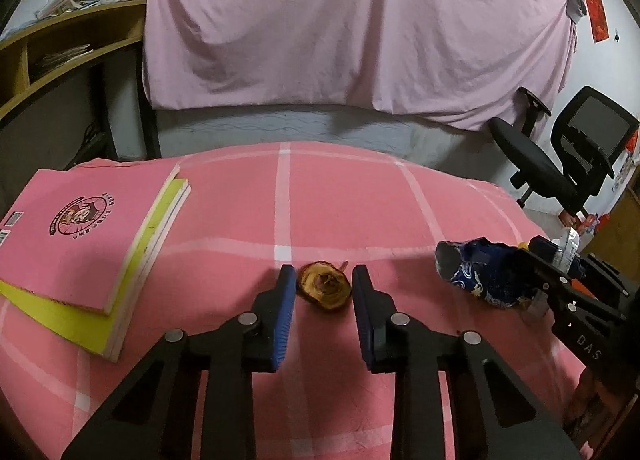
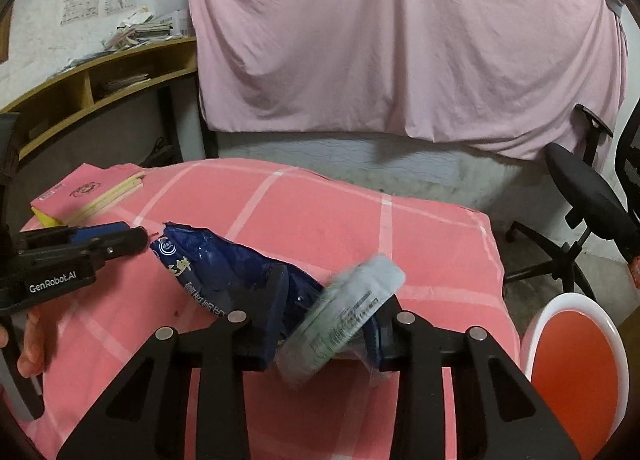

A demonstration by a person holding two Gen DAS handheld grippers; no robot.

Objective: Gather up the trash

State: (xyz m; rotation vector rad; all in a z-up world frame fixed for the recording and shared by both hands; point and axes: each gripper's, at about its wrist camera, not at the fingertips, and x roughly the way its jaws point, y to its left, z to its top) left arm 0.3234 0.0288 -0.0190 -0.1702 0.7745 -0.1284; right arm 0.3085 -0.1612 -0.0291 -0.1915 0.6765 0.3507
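Note:
A brown dried fruit core [image 1: 325,287] lies on the pink checked cloth between the tips of my left gripper [image 1: 323,280], which is open around it, not touching. My right gripper [image 2: 332,300] is shut on a crumpled dark blue snack bag [image 2: 216,260] and a clear plastic bottle [image 2: 344,312], held together above the table. In the left wrist view the bag [image 1: 476,276] and the right gripper [image 1: 568,292] show at the right. The left gripper [image 2: 108,238] shows at the left of the right wrist view.
A pink book on a yellow one [image 1: 76,236] lies at the table's left. A white bin with an orange liner [image 2: 576,360] stands by the table's right edge. An office chair [image 2: 592,211] is beyond it. A pink sheet hangs behind.

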